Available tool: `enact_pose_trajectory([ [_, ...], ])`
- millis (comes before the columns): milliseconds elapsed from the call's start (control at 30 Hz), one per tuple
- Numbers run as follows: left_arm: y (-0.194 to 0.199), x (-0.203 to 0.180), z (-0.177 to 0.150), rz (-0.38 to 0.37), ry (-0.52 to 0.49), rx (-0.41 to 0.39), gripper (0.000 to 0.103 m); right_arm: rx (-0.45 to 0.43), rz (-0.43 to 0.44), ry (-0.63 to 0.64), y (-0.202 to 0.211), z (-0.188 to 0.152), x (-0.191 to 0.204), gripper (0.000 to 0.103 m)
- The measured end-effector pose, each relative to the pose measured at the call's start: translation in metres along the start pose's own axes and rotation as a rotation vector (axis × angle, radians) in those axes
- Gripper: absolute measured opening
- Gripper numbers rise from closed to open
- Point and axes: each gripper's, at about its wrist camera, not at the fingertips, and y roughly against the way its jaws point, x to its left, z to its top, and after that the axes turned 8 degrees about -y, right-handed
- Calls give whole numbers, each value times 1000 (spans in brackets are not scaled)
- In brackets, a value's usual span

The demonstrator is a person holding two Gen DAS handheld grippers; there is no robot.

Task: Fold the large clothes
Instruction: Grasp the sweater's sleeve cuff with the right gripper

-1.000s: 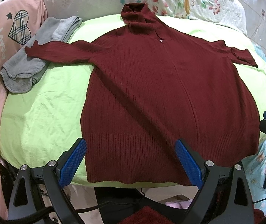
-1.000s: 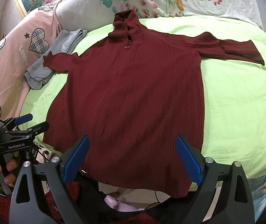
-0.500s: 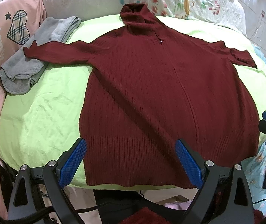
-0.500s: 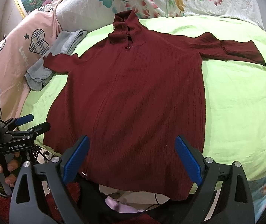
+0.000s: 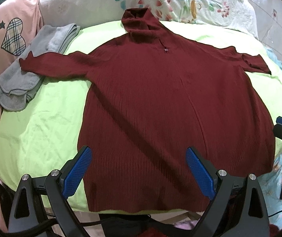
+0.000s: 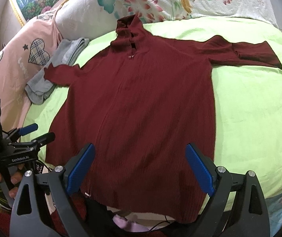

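A large dark red ribbed sweater [image 5: 170, 102] [image 6: 141, 106] lies flat on a lime green sheet, collar away from me, both sleeves spread out sideways. Its hem hangs at the near edge of the bed. My left gripper [image 5: 139, 167] hovers open above the hem's left part, blue pads wide apart and holding nothing. My right gripper [image 6: 141, 165] is open too, over the hem's middle and right part, with no cloth between its pads. From the right wrist view the left gripper [image 6: 36, 133] shows at the sweater's lower left corner, held by a hand.
A folded grey towel [image 5: 32, 67] [image 6: 56, 69] lies under the left sleeve's cuff. A pink quilt with a plaid heart [image 5: 12, 37] and a floral quilt [image 5: 180, 2] bound the back. The green sheet [image 6: 255, 108] is bare right of the sweater.
Both views have shifted only slightly; the sweater lies as before and both grippers stay open over the hem.
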Motion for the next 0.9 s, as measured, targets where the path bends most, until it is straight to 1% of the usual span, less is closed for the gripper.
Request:
enact_pose_trajectory([
  [133, -12, 6, 7, -39, 38, 9, 96, -12, 2, -33, 1, 12, -10, 92],
  [167, -14, 8, 9, -43, 51, 5, 96, 2, 10, -52, -1, 15, -13, 92],
  [233, -18, 13, 15, -42, 71, -14, 96, -28, -2, -46, 0, 23, -20, 90],
  [267, -20, 14, 19, -34, 71, -13, 96, -30, -24, -40, 0, 27, -24, 88],
  [367, -27, 14, 30, -27, 64, -14, 96, -75, -70, -42, 1, 46, -39, 80],
  [400, -29, 15, 34, -18, 59, -12, 96, -83, -85, -50, 1, 55, -46, 79],
  [433, -31, 15, 37, -14, 56, -10, 96, -111, -91, -54, 4, 64, -53, 79],
  [500, -35, 15, 42, -12, 47, -7, 96, -143, -110, -60, 8, 81, -65, 76],
  [600, -41, 15, 51, -17, 43, -8, 96, -185, -161, -58, 9, 113, -87, 75],
  [633, -42, 16, 55, -23, 47, -8, 96, -168, -172, -79, 1, 120, -94, 75],
  [700, -46, 16, 61, -30, 54, -7, 96, -185, -194, -93, -8, 144, -113, 74],
  [767, -50, 16, 66, -34, 60, 0, 96, -173, -244, -96, -23, 164, -128, 73],
  [867, -55, 16, 74, -38, 64, 8, 96, -160, -268, -88, -45, 189, -146, 69],
  [900, -57, 16, 75, -36, 64, 10, 96, -155, -283, -80, -55, 197, -151, 66],
])
